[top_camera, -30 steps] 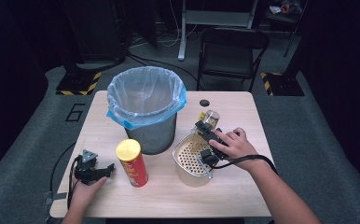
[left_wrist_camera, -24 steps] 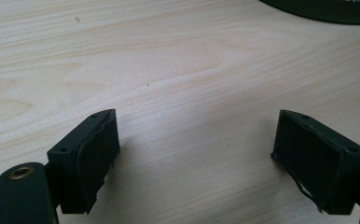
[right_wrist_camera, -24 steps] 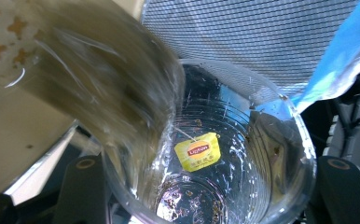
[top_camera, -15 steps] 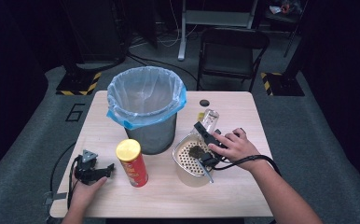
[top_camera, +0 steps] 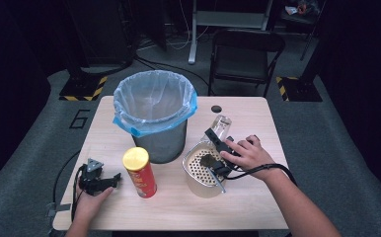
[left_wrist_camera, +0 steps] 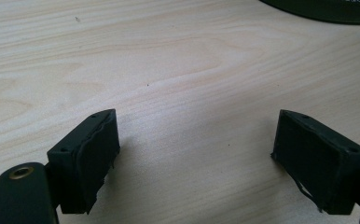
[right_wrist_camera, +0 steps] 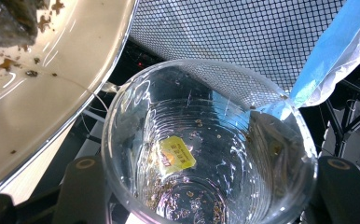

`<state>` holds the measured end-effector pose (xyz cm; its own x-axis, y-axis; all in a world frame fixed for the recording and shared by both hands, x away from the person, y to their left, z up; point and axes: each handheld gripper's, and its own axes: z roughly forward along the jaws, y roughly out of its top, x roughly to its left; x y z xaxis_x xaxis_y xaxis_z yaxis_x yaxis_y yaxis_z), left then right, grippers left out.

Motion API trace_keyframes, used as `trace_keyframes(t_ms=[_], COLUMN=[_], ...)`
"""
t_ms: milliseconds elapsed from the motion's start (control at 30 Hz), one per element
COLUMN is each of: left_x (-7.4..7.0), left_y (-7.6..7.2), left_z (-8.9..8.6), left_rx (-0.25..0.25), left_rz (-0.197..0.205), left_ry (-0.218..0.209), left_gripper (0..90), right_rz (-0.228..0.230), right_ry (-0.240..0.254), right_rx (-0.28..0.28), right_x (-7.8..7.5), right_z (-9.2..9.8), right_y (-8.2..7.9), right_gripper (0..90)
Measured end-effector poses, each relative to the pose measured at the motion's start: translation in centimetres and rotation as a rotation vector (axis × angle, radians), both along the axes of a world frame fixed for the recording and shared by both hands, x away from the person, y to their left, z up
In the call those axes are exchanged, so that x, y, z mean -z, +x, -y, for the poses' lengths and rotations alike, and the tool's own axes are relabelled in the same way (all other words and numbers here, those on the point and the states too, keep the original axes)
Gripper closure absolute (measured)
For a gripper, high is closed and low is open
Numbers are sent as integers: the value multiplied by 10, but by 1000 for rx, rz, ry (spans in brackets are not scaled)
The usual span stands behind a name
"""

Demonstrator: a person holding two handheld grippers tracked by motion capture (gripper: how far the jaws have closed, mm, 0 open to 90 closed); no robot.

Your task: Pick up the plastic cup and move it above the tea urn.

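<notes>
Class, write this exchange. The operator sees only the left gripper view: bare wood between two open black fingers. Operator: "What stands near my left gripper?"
Observer: A red crisp tube with a yellow lid stands on the table just right of your left gripper, apart from it.
Operator: What is the other hand doing?
Observer: The right gripper has its fingers shut on a clear plastic cup, held tilted beside a perforated metal pot.
Operator: Is anything in the cup?
Observer: Brown crumbs and a small yellow label.
</notes>
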<state>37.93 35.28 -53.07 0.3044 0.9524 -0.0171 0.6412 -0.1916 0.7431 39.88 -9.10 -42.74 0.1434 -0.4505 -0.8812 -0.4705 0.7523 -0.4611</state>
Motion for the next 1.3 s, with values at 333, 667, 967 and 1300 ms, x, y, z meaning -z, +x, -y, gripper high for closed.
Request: trace_keyframes(t_ms=[333, 667, 967, 1300], left_x=[0, 0, 0, 0], left_y=[0, 0, 0, 0], left_z=[0, 0, 0, 0], left_rx=[-1, -1, -1, 0], left_rz=[3, 4, 3, 0], left_ry=[-1, -1, -1, 0], left_gripper=[140, 140, 139, 139], right_rz=[-3, 43, 54, 56], right_ry=[1, 24, 42, 32], right_rx=[4, -25, -33, -31], right_x=[-1, -4, -5, -6], right_z=[0, -1, -1, -1], right_y=[1, 1, 1, 1], right_gripper=[383, 383, 383, 382])
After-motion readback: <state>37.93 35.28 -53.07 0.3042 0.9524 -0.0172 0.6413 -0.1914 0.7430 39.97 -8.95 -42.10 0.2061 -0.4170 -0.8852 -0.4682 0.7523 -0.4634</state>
